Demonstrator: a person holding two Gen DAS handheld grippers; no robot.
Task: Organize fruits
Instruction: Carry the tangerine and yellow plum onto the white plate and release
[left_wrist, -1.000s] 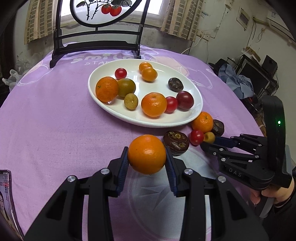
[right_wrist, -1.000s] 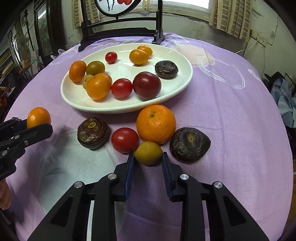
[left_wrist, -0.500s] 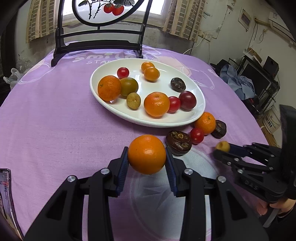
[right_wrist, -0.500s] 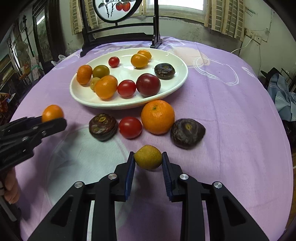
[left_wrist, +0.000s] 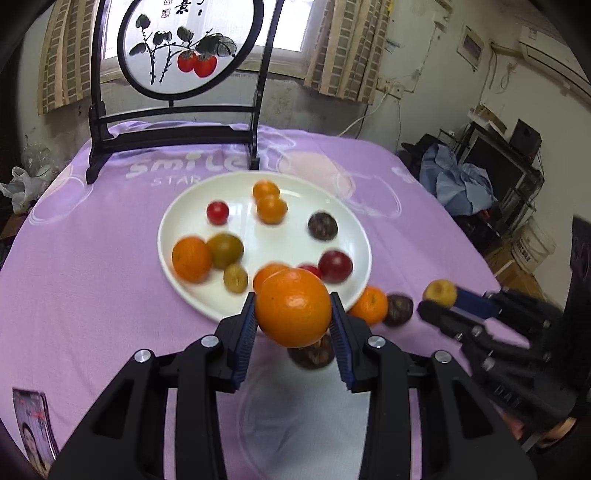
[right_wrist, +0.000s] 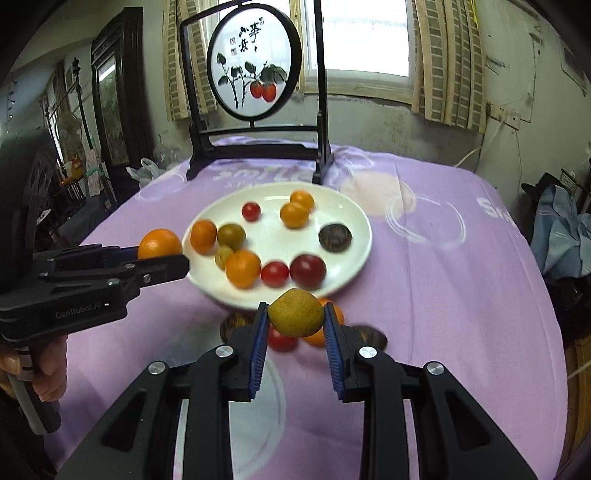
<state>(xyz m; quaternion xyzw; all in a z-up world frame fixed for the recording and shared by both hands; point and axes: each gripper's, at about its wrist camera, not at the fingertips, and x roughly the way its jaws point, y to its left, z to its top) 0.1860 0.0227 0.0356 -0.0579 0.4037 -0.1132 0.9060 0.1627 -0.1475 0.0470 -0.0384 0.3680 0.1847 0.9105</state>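
Covering the desk (left_wrist: 74, 295), a purple cloth bears a framed screen (right_wrist: 255, 74) and a white plate (right_wrist: 354, 266) of fruit. Above the cloth, left fingers (left_wrist: 243, 332) clamp an orange (left_wrist: 293, 306); right fingers (right_wrist: 334, 347) clamp a small yellow-green fruit (right_wrist: 295, 317).

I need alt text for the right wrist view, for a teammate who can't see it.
The right tongs grip a small yellow-green fruit above a purple tablecloth, just in front of a white plate of mixed fruit. At left, the left tongs hold an orange near the plate's edge. A framed round painting stands behind.
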